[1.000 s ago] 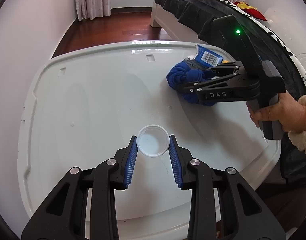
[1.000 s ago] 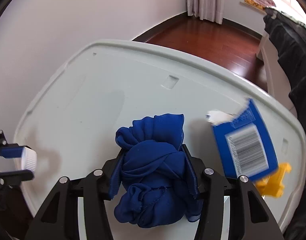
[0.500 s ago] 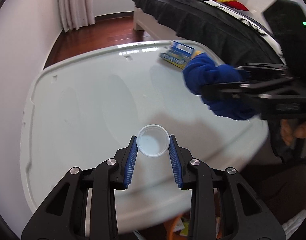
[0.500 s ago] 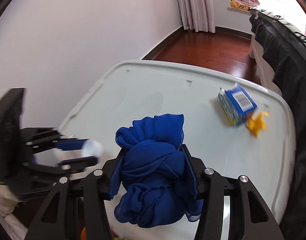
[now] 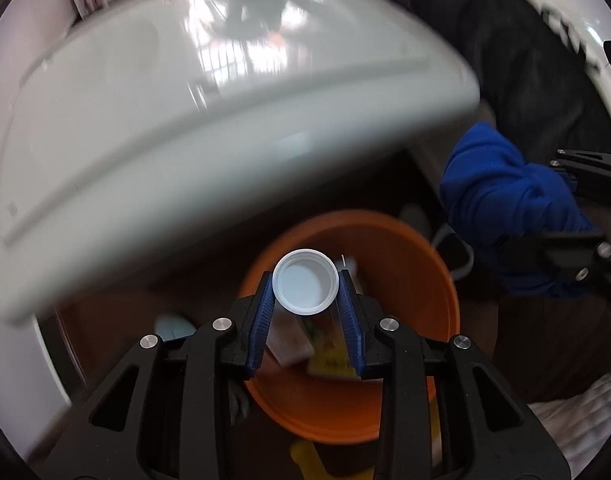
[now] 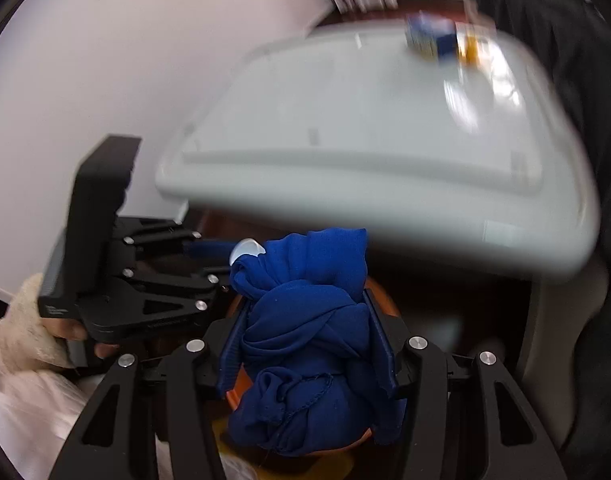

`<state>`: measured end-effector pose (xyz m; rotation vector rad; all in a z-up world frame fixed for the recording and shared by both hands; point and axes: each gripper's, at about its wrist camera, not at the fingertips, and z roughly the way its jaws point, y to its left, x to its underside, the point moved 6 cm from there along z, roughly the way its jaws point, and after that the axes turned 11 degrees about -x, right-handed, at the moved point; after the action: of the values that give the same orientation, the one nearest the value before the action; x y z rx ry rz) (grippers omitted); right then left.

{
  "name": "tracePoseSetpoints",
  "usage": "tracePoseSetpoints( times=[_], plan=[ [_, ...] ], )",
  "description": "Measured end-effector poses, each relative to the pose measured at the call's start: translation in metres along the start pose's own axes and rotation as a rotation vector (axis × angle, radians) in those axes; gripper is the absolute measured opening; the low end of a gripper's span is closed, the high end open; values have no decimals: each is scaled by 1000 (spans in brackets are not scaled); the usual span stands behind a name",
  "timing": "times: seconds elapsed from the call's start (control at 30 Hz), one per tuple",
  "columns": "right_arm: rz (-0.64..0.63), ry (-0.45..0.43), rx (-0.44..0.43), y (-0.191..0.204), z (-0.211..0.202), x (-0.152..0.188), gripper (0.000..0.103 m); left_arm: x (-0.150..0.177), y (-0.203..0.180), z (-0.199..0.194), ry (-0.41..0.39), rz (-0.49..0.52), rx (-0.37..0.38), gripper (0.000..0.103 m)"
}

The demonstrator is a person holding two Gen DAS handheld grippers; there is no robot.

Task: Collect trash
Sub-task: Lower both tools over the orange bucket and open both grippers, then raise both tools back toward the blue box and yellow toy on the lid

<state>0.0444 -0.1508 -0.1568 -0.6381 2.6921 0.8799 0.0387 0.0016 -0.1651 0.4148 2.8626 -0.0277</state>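
My left gripper (image 5: 305, 296) is shut on a white plastic cap (image 5: 305, 287) and holds it above an orange bin (image 5: 409, 264) below the table's near edge. The bin holds wrappers (image 5: 329, 348). My right gripper (image 6: 307, 336) is shut on a crumpled blue cloth (image 6: 305, 344), held beside the left gripper and over the bin's rim (image 6: 385, 300). The cloth also shows at the right of the left wrist view (image 5: 505, 208). A blue carton (image 6: 427, 36) and a yellow piece (image 6: 471, 46) lie blurred at the table's far side.
The white table (image 5: 185, 92) fills the upper part of both views, its near edge above the bin. A dark bedspread (image 5: 505, 40) lies to the right. A white wall (image 6: 105, 60) is on the left. The floor under the table is dark.
Both grippers have moved off the table and down toward the orange bin, each still holding its object. The table has slid up and away in both views.
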Motion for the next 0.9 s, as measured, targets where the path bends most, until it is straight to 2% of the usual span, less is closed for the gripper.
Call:
tracePoseSetpoints(
  times=[0.03, 0.17, 0.2, 0.23, 0.27, 0.3, 0.37, 0.5, 0.67, 0.77, 0.9],
  plan=[
    [12, 20, -7, -2, 7, 8, 53, 7, -6, 7, 35, 4, 21, 31],
    [45, 76, -46, -4, 32, 27, 55, 28, -23, 28, 125, 66, 6, 32],
    [54, 91, -54, -5, 41, 31, 60, 31, -25, 33, 142, 68, 10, 37],
    [61, 96, -57, -6, 46, 32, 64, 35, -28, 40, 170, 66, 13, 48],
    [71, 104, -55, -9, 52, 33, 78, 39, -30, 47, 200, 64, 6, 54],
    [75, 103, -37, -12, 56, 33, 84, 42, -31, 52, 225, 66, -6, 60],
    [89, 82, -18, -18, 54, 33, 84, 46, -33, 57, 247, 81, -24, 60],
    [129, -10, -53, -19, 28, 23, 86, 42, -30, 40, 195, 69, -3, 61],
    [82, -91, -32, -12, -2, 25, 88, 37, -27, 24, 123, 83, -18, 62],
    [59, -124, -23, -5, -16, 25, 88, 26, -23, 15, 80, 65, 3, 62],
    [28, -174, -19, 0, -30, 8, 88, 12, -18, -3, 18, 36, 23, 62]
  ],
)
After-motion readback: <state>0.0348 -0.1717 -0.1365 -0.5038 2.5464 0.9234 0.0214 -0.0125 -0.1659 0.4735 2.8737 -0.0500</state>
